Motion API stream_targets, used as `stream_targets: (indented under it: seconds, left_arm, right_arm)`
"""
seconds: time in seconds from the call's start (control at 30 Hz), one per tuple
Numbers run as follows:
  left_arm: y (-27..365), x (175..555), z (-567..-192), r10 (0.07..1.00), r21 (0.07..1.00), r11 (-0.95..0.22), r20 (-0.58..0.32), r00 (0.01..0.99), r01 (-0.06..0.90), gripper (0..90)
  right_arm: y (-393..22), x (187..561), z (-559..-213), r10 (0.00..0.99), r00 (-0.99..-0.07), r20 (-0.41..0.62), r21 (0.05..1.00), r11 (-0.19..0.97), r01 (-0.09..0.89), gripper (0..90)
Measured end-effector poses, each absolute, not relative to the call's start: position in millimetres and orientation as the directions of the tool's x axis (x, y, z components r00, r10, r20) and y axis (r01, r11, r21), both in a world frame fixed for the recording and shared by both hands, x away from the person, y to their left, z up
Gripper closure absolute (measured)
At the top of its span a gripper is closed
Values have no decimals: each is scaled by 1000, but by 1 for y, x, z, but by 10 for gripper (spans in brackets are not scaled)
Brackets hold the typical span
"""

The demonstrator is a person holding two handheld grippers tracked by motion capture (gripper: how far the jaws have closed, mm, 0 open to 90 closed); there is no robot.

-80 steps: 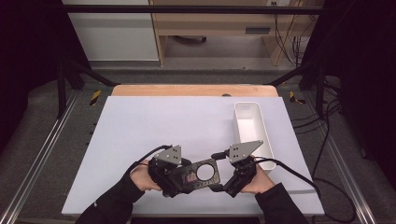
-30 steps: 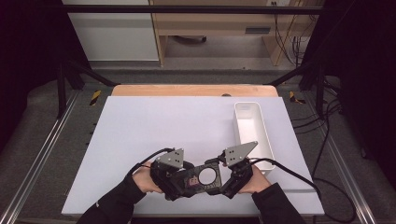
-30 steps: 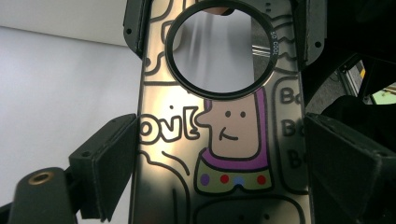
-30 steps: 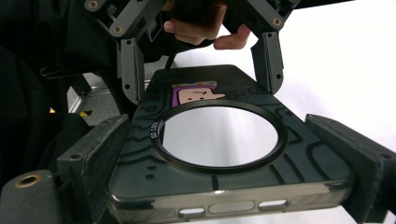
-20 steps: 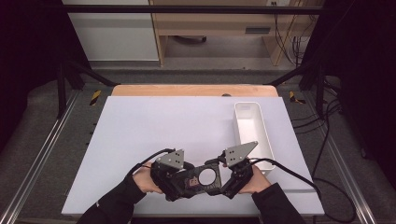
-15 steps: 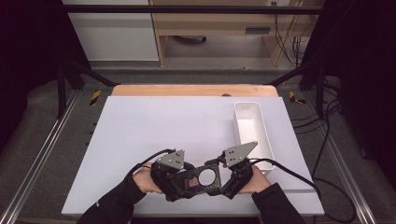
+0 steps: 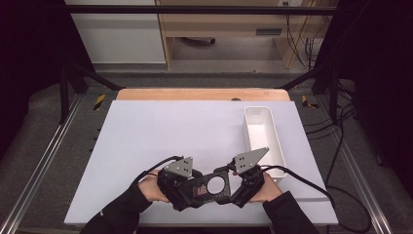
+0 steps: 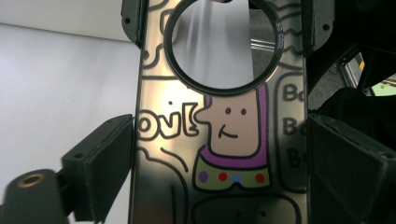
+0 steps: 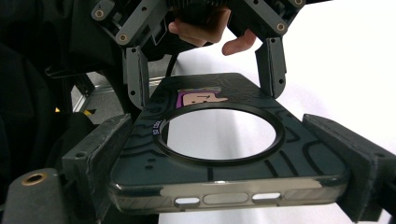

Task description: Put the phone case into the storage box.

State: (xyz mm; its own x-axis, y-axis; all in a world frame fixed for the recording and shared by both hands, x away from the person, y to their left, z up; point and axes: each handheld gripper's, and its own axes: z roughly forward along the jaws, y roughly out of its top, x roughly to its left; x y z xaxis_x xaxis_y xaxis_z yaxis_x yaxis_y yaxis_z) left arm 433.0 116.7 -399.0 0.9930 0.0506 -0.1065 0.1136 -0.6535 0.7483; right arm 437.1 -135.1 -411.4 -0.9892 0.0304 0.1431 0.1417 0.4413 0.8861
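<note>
Between both jaws, glossy ring-holed phone case (image 9: 219, 154)

High view: above the person's side, looking forward and down over the white table (image 7: 185, 131).
Left gripper view: close along its own jaws, facing the phone case (image 8: 219, 130).
Right gripper view: equally close, from the opposite end.
Shared: the case (both gripper views).

case (image 8: 219, 140): I see its ends cut off top and bottom; lettering partly cropped
bin (image 7: 263, 134): near end hidden behind right gripper (image 7: 229, 179)
</note>
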Motion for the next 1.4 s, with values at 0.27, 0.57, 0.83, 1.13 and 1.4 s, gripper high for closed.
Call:
stream_targets:
  seconds: [0.27, 0.57, 0.83, 1.13, 1.4]
  left_arm:
    - [122, 434, -395, 71, 748, -652, -101, 992, 123, 46]
    - [128, 436, -395, 113, 727, -675, -62, 992, 123, 17]
    - [128, 435, -399, 108, 704, -704, -22, 994, 92, 9]
    - [124, 437, -402, 100, 672, -736, -8, 995, 80, 10]
    - [119, 440, -402, 100, 655, -751, -3, 995, 77, 10]
  right_arm:
    - [-138, 437, -407, 56, -990, 128, 878, 458, 140, 120]
    - [-147, 441, -395, 96, -990, 103, 855, 500, 137, 120]
    - [-143, 445, -376, 92, -993, 79, 801, 586, 118, 119]
    - [-132, 450, -367, 82, -994, 67, 736, 669, 105, 119]
    - [-120, 453, -364, 67, -996, 59, 704, 705, 89, 119]
